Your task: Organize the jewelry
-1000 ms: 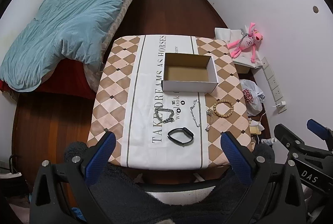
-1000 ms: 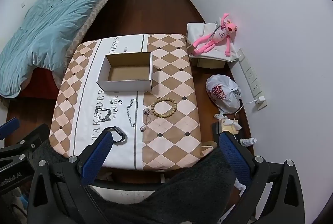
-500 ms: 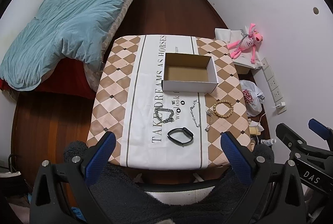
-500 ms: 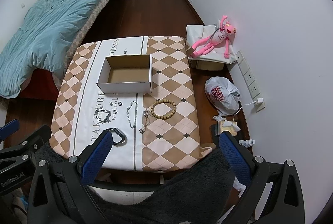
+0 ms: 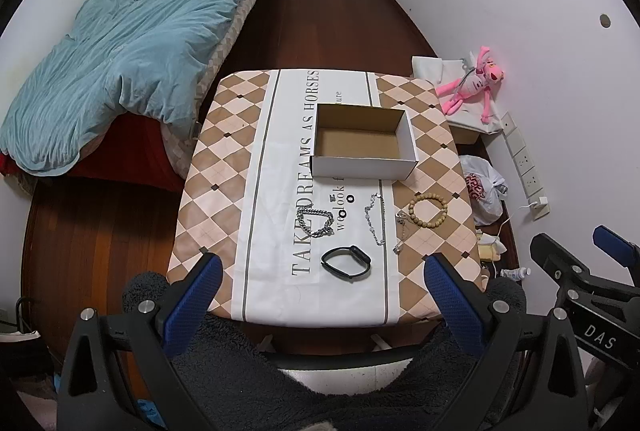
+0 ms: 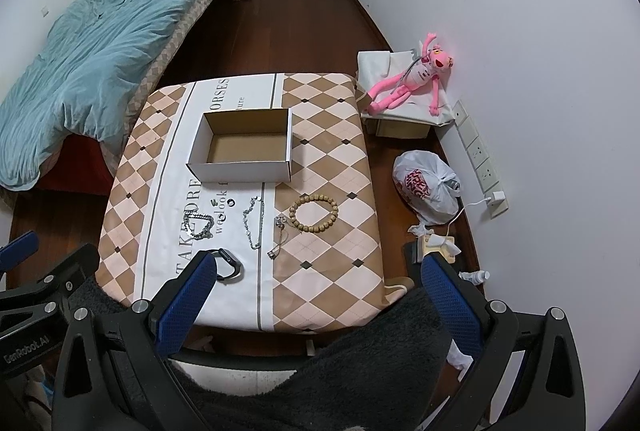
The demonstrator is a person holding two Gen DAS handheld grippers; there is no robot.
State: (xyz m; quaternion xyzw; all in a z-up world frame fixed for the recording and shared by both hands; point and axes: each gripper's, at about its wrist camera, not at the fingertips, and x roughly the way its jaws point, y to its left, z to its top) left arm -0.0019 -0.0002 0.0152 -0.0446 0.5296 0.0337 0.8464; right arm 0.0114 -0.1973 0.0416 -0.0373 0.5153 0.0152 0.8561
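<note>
An open, empty white cardboard box [image 5: 363,139] [image 6: 242,145] stands mid-table. In front of it lie a thick silver chain bracelet [image 5: 316,223] [image 6: 198,225], a thin silver chain [image 5: 375,219] [image 6: 254,221], a small silver charm piece [image 5: 400,233] [image 6: 279,237], a wooden bead bracelet [image 5: 428,210] [image 6: 314,213] and a black wristband [image 5: 346,262] [image 6: 227,265]. My left gripper [image 5: 320,299] is open and empty, held high before the table's near edge. My right gripper [image 6: 316,295] is open and empty, likewise high and near.
The table [image 5: 224,167] has a checked cloth with lettering. A bed with a blue duvet [image 5: 120,59] is to the left. A pink plush toy [image 6: 416,79], a plastic bag [image 6: 426,187] and wall sockets sit to the right. Dark fleece lies under both grippers.
The right wrist view has shifted slightly, so the table sits a little lower and further right in it. The left view is almost unchanged. Nothing on the table moved.
</note>
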